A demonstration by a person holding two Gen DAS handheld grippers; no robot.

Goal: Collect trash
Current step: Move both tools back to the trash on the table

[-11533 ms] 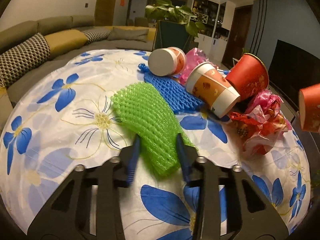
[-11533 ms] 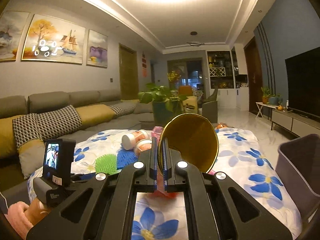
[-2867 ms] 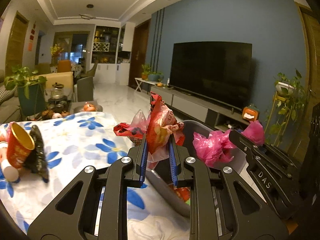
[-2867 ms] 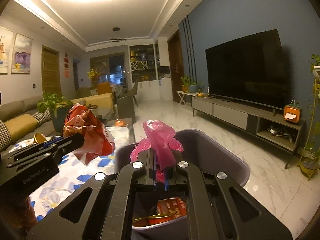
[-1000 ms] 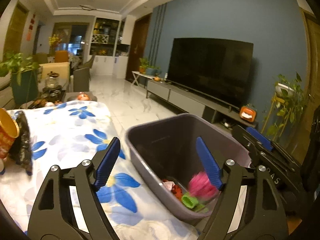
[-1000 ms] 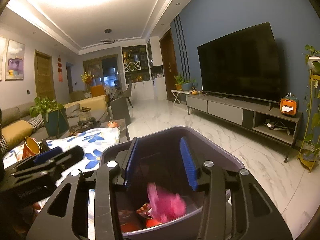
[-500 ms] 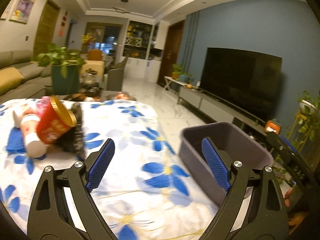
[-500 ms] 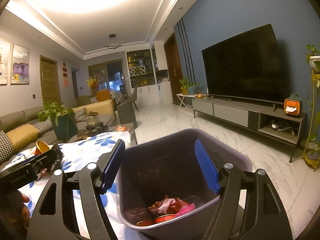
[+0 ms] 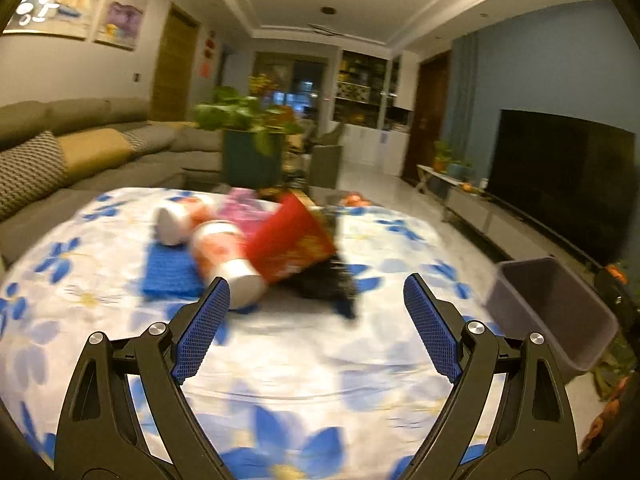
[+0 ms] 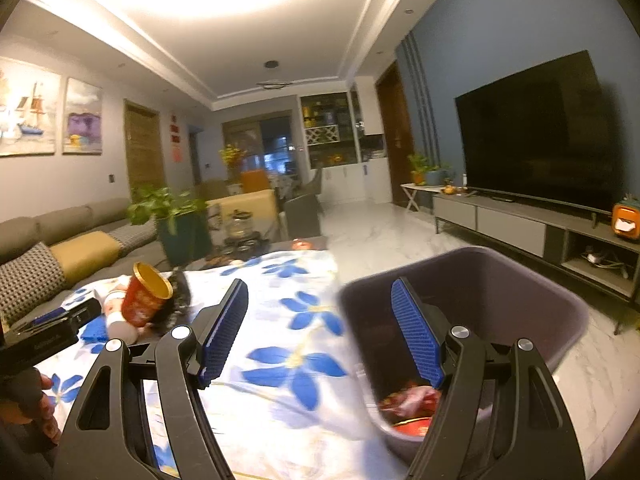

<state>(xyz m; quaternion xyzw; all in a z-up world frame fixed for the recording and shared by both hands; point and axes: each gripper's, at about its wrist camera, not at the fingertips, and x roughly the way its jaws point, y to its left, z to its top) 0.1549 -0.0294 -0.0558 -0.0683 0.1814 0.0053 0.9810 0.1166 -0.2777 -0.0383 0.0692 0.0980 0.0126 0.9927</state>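
A heap of trash lies on the flowered tablecloth point(image 9: 304, 364): a red paper cup point(image 9: 294, 240), two white-and-orange cups point(image 9: 224, 254), a blue mesh sleeve point(image 9: 170, 272), a pink bag point(image 9: 244, 210) and a black scrap point(image 9: 328, 284). My left gripper point(image 9: 316, 320) hangs open and empty just short of the heap. My right gripper point(image 10: 320, 332) is open and empty at the near rim of the grey bin point(image 10: 500, 292), which holds red and pink wrappers point(image 10: 408, 400). The red cup point(image 10: 146, 298) shows far left in the right wrist view.
A sofa point(image 9: 60, 160) runs behind the table on the left, with a potted plant point(image 9: 248, 140) at the far end. The bin point(image 9: 552, 312) stands off the table's right edge. A TV point(image 10: 532, 132) and low cabinet line the right wall. A hand point(image 10: 32, 400) holds the left gripper.
My left gripper has swung left from the bin toward the trash heap, still open. My right gripper has turned slightly left, so more of the table shows beside the bin.
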